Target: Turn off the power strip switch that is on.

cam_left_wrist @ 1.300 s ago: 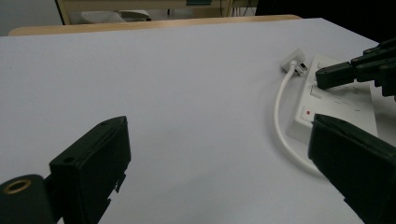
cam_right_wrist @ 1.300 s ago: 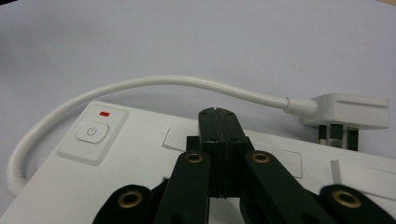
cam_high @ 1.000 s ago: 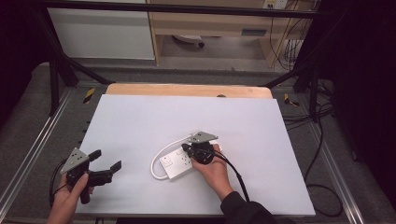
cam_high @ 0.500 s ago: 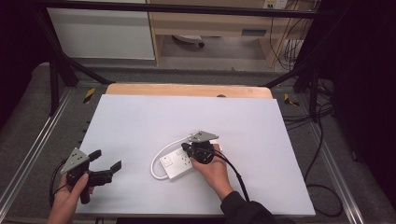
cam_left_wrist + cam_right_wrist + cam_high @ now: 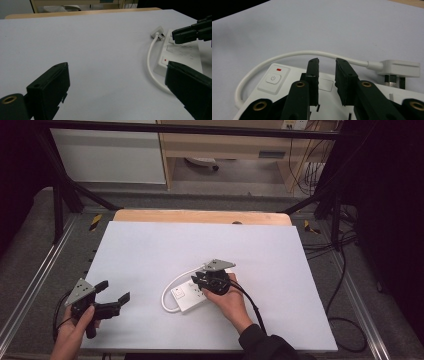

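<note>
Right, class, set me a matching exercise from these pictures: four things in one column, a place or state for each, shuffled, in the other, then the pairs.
Things:
1. left gripper
2. right gripper
3. plug
4. power button

Places or states:
A. lying at the far end of the white cable
B. jaws wide apart, near the table's left edge
C. on the power strip, just below a small red mark
D. jaws narrowly apart over the power strip

Pairs: 1-B, 2-D, 3-A, 4-C

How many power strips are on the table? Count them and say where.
1. The white power strip lies near the table's middle, under the right gripper, its cable looping left. Nothing seems hidden.
</note>
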Demonstrator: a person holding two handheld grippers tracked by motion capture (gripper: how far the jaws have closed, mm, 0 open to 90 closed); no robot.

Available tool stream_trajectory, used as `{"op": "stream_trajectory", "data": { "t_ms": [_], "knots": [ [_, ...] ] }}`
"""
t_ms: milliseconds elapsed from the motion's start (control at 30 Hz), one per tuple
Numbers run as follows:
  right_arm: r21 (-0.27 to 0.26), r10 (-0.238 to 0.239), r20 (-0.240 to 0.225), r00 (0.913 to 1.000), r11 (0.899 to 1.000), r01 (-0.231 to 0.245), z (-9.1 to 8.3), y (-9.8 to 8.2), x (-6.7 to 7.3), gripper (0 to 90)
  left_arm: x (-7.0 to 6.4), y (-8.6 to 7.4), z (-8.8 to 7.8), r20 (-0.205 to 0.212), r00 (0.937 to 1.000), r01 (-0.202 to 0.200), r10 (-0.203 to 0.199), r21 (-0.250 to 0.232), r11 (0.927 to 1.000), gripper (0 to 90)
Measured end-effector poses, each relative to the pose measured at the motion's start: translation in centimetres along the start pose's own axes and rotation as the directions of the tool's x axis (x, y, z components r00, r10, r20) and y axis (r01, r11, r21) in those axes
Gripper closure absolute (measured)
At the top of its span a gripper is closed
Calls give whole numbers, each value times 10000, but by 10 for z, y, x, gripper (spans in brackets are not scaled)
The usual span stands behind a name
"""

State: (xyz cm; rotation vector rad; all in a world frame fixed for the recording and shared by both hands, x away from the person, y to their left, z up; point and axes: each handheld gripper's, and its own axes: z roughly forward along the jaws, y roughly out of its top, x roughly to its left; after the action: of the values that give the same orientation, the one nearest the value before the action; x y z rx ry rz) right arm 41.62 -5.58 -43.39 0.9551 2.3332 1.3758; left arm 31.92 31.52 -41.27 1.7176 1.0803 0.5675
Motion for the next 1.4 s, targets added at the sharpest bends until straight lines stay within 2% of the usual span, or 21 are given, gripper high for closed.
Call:
{"op": "stream_trajectory", "data": {
  "t_ms": [133,233,667,767,900,1000,1233,1400],
  "knots": [
    [-10,-20,-55,10000,10000,20,-1,3,1,638,0,0,0,-2,10000,-1,1,0,10000,57],
    [83,145,-77,9999,9999,-145,0,4,1,530,0,0,0,-1,10000,5,-5,-7,10000,57],
    [236,-33,-337,9994,9997,41,-3,13,4,308,0,0,0,-10,10000,5,-5,-1,10000,57],
    [364,54,-360,9993,9993,-41,-3,15,4,258,0,0,0,-16,10000,-22,22,16,10000,57],
    [516,200,-231,9995,9985,-188,-3,15,2,114,0,0,1,-5,10000,-34,34,14,10000,57],
    [579,295,-42,9996,9979,-292,-4,16,2,56,0,0,0,-23,10000,0,0,25,10000,57],
    [450,-226,229,9995,9988,216,-11,21,1,39,0,0,1,-32,10000,-1,2,40,10000,57],
    [93,-175,364,9992,9998,171,-15,25,0,42,0,0,1,-35,10000,7,-6,35,10000,57]
  ]
}}
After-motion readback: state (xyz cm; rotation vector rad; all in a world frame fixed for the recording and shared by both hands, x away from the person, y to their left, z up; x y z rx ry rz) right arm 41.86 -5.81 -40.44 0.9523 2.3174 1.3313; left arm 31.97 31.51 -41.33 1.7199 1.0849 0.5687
